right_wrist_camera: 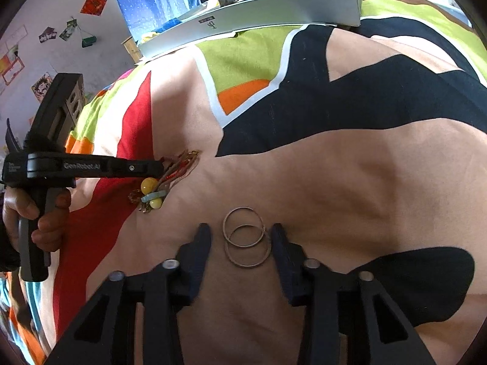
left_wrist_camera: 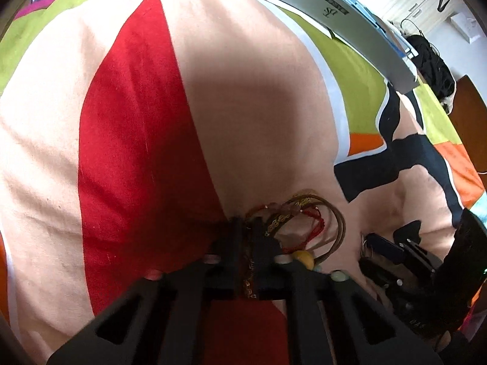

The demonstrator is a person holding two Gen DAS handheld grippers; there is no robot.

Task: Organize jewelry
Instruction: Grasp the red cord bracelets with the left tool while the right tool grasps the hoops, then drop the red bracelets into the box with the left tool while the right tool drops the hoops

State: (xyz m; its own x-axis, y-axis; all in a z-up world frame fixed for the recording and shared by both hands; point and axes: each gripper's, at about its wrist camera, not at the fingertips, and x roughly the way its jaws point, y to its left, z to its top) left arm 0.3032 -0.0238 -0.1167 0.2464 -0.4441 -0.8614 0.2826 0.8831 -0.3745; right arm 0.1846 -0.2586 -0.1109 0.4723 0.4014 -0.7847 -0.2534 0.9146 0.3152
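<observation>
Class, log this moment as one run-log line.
left tool: shut on bracelet bundle | right tool: open, straddling two silver rings | surface: bedspread

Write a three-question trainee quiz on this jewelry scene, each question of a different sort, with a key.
1. True or false: the left claw is shut on the bundle of bracelets.
2. Multiple choice: the two silver rings lie
A. inside the white box
B. on the bedspread between the open fingers of the right claw
C. clamped in the left claw
3. Fill in: the two silver rings ______ each other where they lie.

Key: 1 true; 2 B; 3 overlap.
</observation>
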